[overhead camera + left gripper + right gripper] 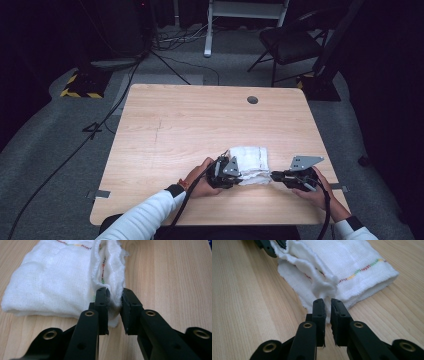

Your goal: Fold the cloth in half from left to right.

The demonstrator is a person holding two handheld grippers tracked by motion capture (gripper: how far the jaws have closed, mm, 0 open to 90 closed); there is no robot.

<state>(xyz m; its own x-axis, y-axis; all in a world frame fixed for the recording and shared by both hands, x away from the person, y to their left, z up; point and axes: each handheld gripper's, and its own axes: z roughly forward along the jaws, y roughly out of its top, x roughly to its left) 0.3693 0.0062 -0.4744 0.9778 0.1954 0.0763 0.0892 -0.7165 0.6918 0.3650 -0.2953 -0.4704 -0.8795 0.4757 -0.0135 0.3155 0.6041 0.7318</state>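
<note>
A pale wood-grain table (175, 130) with rounded corners and a small round grommet hole (252, 100) near its far edge stands on grey carpet (45, 145) in a dim room. A dark folding chair (290, 42) sits beyond the far right corner, black cables (115, 110) trail across the floor at left, and a yellow-and-black striped block (82, 85) lies at far left.

Near the table's near edge, slightly right of centre, lies a folded white woven cloth (251, 162), soft and gauzy, with frayed edges and a thin line of red, yellow and green stitching (359, 270) across it. Its layers lie stacked flat, and a loose upper fold ruffles up along the near side.

A person in white sleeves (145, 217) reaches in from the near side, forearms angled toward each other. The left gripper (115, 306), black plastic with brass-ringed bolts, is clamped on the cloth's near left corner, white fabric pinched between its jaws. The right gripper (328, 308), level with the table, points at the cloth's near right corner; its jaws stand almost together with a narrow gap, their tips just at the ruffled edge, and whether any fabric is caught between them cannot be told.
</note>
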